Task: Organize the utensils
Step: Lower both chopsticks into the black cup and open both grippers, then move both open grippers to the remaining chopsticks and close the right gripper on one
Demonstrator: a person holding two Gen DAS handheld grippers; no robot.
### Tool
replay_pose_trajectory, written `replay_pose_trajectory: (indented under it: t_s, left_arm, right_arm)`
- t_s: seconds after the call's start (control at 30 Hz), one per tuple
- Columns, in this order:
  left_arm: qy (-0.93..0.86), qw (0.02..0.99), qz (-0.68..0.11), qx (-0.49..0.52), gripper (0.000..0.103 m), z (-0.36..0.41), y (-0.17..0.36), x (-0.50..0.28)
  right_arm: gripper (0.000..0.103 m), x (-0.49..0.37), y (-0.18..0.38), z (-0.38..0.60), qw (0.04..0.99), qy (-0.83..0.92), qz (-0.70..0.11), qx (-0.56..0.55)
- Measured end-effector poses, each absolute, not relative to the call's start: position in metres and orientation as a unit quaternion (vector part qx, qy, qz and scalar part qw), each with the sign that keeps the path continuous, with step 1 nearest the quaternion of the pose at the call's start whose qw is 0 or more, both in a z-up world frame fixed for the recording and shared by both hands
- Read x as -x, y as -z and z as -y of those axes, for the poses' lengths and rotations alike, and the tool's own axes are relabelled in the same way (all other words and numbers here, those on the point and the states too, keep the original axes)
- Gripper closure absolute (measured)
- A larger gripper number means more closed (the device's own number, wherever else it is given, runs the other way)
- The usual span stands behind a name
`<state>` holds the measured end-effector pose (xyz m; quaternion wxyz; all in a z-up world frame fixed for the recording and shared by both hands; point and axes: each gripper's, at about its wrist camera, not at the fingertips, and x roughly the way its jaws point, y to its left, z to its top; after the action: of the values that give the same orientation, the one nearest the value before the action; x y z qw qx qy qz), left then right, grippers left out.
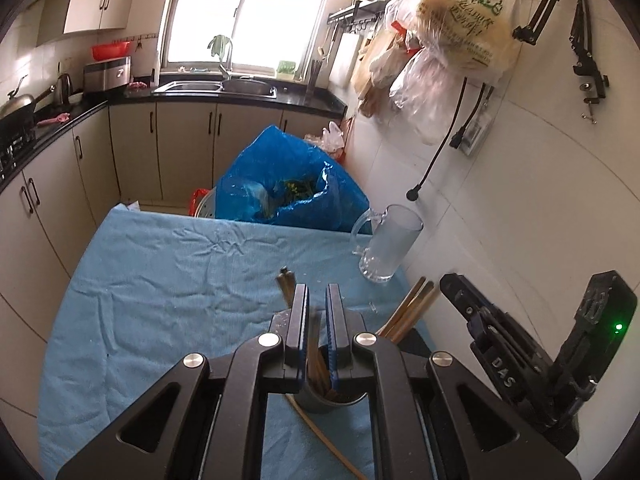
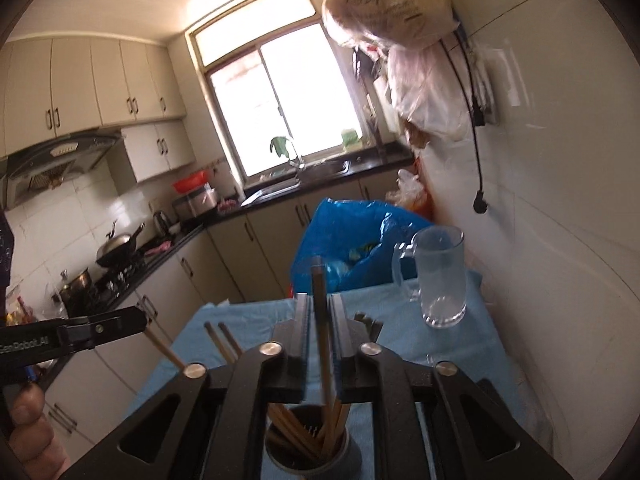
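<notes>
A dark metal holder cup (image 2: 312, 456) full of wooden chopsticks (image 2: 296, 428) stands on the blue cloth, right under both grippers. My right gripper (image 2: 319, 316) is shut on one chopstick (image 2: 320, 320), which runs up between its fingers from the cup. My left gripper (image 1: 317, 308) is nearly closed around chopsticks (image 1: 316, 356) rising from the same cup (image 1: 332, 400). More chopstick ends (image 1: 412, 308) stick out to its right. The right gripper's body (image 1: 532, 344) shows at the right of the left wrist view, the left gripper's body (image 2: 72, 334) at the left of the right wrist view.
A clear glass mug (image 1: 386, 244) stands at the table's far right, by the white tiled wall; it also shows in the right wrist view (image 2: 438, 276). A blue plastic bag (image 1: 288, 180) sits behind the table's (image 1: 160, 280) far edge. One loose chopstick (image 1: 320, 436) lies on the cloth.
</notes>
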<state>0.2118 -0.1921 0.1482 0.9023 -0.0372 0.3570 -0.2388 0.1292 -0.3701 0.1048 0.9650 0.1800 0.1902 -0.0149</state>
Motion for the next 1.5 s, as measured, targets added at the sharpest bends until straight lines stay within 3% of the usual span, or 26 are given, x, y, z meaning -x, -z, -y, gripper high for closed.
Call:
replay_pose_trajectory:
  t_s: [0.03,0.1,0.13,0.27,0.33,0.4,0.5,0.77,0.97,1.23,1.5]
  left_arm:
    - [0.240,0.901,-0.359,0.041,0.086,0.190,-0.147,-0.212]
    - [0.239,0.902,-0.356,0.046,0.070,0.185,-0.148,-0.209]
    - [0.235,0.905,-0.352,0.046,0.063,0.183,-0.149,-0.208]
    - [0.232,0.906,-0.349,0.058,0.060,0.166,-0.153,-0.200]
    - [0.226,0.908,-0.348,0.065,0.044,0.153,-0.154,-0.193]
    - [0.214,0.912,-0.343,0.070,0.034,0.138,-0.151,-0.185]
    - [0.191,0.916,-0.347,0.064,0.028,0.113,-0.140,-0.171]
    - [0.130,0.882,-0.449,0.058,0.027,0.035,-0.044,-0.150]
    - [0.093,0.846,-0.522,0.055,0.027,0.003,0.027,-0.145]
    - [0.091,0.842,-0.529,0.055,0.027,-0.007,0.045,-0.143]
    - [0.093,0.840,-0.531,0.066,0.027,-0.016,0.050,-0.147]
  right_arm:
    - [0.075,-0.128,-0.106,0.370,0.966,0.015,-0.188,-0.179]
    - [0.053,-0.122,-0.108,0.369,0.967,0.016,-0.180,-0.178]
    - [0.051,-0.118,-0.109,0.369,0.968,0.015,-0.176,-0.177]
    - [0.047,-0.104,-0.115,0.370,0.969,0.015,-0.171,-0.180]
    - [0.041,-0.094,-0.117,0.371,0.968,0.011,-0.170,-0.186]
    - [0.032,-0.083,-0.116,0.369,0.968,0.008,-0.170,-0.185]
    - [0.023,-0.065,-0.105,0.362,0.968,0.004,-0.188,-0.169]
    - [0.022,-0.057,-0.010,0.336,0.924,-0.058,-0.336,-0.174]
    - [0.031,-0.064,0.055,0.316,0.884,-0.065,-0.432,-0.168]
    - [0.035,-0.064,0.083,0.291,0.862,-0.073,-0.472,-0.168]
    - [0.037,-0.061,0.071,0.251,0.857,-0.136,-0.474,-0.149]
